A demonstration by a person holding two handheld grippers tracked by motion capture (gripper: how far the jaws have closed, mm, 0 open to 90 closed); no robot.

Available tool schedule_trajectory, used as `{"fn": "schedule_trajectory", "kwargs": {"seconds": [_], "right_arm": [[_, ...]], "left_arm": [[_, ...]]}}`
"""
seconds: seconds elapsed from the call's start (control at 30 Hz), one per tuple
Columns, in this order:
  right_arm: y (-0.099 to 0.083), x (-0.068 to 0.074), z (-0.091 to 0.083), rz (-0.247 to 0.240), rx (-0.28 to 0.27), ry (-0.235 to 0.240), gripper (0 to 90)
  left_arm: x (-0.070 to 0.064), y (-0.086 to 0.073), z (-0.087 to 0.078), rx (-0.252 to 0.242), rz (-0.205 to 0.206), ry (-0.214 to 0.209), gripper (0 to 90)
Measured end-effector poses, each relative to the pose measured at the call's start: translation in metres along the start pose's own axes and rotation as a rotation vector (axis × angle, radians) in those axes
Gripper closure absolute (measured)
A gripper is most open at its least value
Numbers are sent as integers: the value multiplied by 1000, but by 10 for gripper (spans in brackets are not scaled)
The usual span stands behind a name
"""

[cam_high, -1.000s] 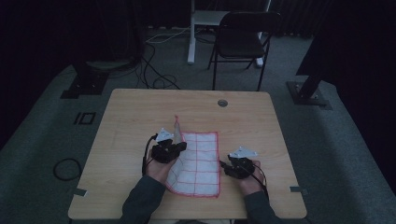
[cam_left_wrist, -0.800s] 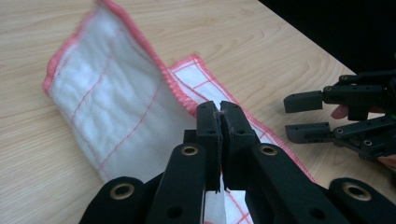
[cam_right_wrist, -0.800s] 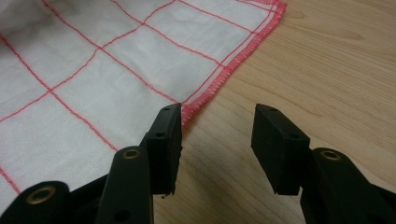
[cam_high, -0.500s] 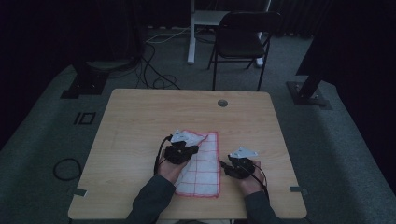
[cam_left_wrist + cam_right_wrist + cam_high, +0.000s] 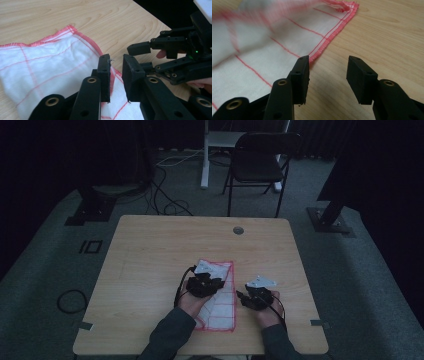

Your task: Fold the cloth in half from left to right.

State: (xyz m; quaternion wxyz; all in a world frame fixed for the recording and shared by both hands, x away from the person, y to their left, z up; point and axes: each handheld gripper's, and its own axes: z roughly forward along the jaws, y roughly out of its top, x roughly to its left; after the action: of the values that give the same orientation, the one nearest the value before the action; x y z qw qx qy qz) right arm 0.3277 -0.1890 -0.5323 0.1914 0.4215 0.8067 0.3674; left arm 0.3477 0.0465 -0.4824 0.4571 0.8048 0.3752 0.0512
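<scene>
A white cloth (image 5: 222,306) with a red grid and red hem lies folded into a narrow strip near the table's front edge. My left gripper (image 5: 204,284) rests over the cloth's left side. In the left gripper view its jaws (image 5: 116,58) stand open by a narrow gap above the cloth's (image 5: 45,65) hemmed edge, with nothing between them. My right gripper (image 5: 254,296) sits on bare wood just right of the cloth. It (image 5: 328,60) is open, its left jaw beside the cloth's (image 5: 262,50) red hem. The right gripper (image 5: 150,47) also appears close ahead of the left jaws.
The wooden table (image 5: 150,250) has a round cable grommet (image 5: 238,230) near its far edge. A black folding chair (image 5: 260,162) stands beyond the table. Cables (image 5: 165,205) trail across the grey floor at the back left.
My left gripper carried the lifted left side of the cloth over to the right and laid it down, so the cloth is now narrower. The right gripper has stayed put.
</scene>
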Motion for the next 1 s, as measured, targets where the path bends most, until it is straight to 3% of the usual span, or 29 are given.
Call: {"fn": "schedule_trajectory", "kwargs": {"seconds": [0.23, 0.53, 0.83, 1.0], "right_arm": [[12, -3, 2, -4, -10, -15, 559], [31, -6, 19, 6, -14, -19, 573], [56, -15, 43, 67, -19, 12, 552], [65, -20, 60, 85, 18, 15, 533]], "left_arm": [[6, -6, -21, -24, -4, 36, 734], [20, -33, -44, -18, -45, 82, 714], [27, -63, -53, 14, -87, 87, 675], [27, -76, -52, 32, -101, 75, 663]]}}
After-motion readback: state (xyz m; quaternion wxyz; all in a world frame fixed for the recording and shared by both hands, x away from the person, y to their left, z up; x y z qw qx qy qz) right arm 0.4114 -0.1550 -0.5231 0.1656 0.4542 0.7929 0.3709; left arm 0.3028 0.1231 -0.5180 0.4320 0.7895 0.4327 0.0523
